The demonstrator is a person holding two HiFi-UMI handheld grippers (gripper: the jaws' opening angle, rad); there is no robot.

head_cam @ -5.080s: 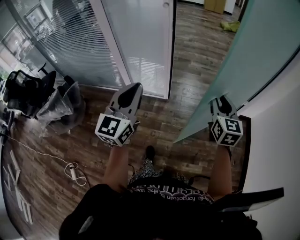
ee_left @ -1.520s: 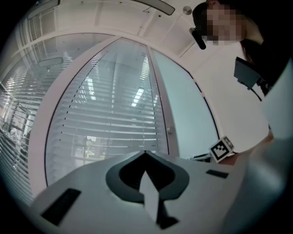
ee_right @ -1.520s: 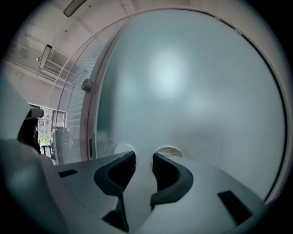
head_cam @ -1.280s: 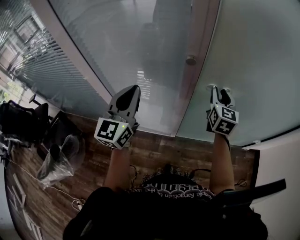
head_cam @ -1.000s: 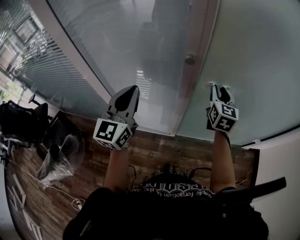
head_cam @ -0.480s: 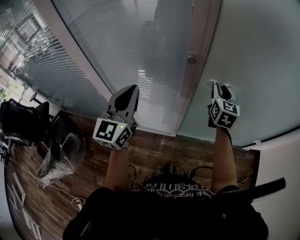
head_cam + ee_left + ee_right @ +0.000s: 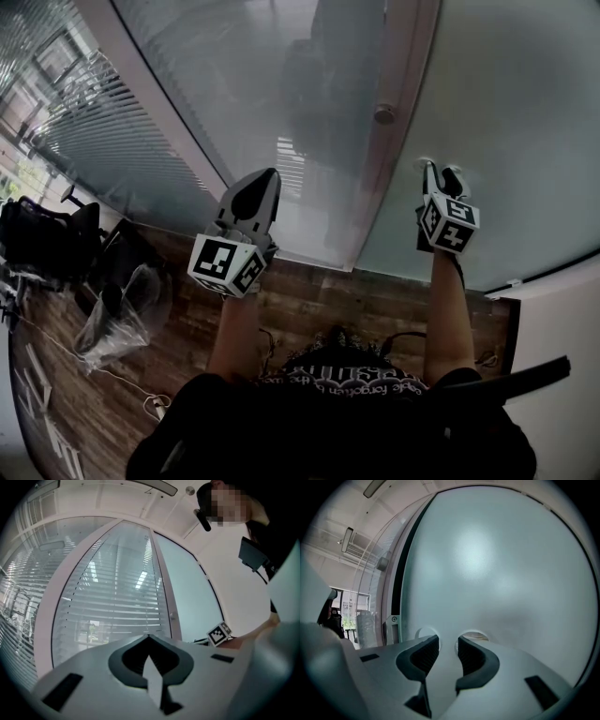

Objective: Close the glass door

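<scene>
The frosted glass door (image 7: 506,112) fills the upper right of the head view and nearly all of the right gripper view (image 7: 497,573). Its left edge lies along the pale door post (image 7: 398,141), with a thin dark gap (image 7: 396,588) beside it. My right gripper (image 7: 436,167) is held about level, its fingertips against the door's face. Its jaws stand apart with nothing between them (image 7: 446,639). My left gripper (image 7: 267,174) hovers before the fixed glass panel (image 7: 234,84); its jaws meet at a point (image 7: 149,637) and hold nothing.
Blinds (image 7: 117,597) hang behind the fixed panel. A round fitting (image 7: 384,113) sits on the post. Dark chairs (image 7: 42,239), a plastic-wrapped object (image 7: 122,314) and a cable (image 7: 150,403) lie on the wood floor at left. A white wall (image 7: 562,319) closes the right side.
Five seconds ago the door stood open with floor showing through the doorway; now it lies across the opening against the post. Over the last second both grippers have barely moved.
</scene>
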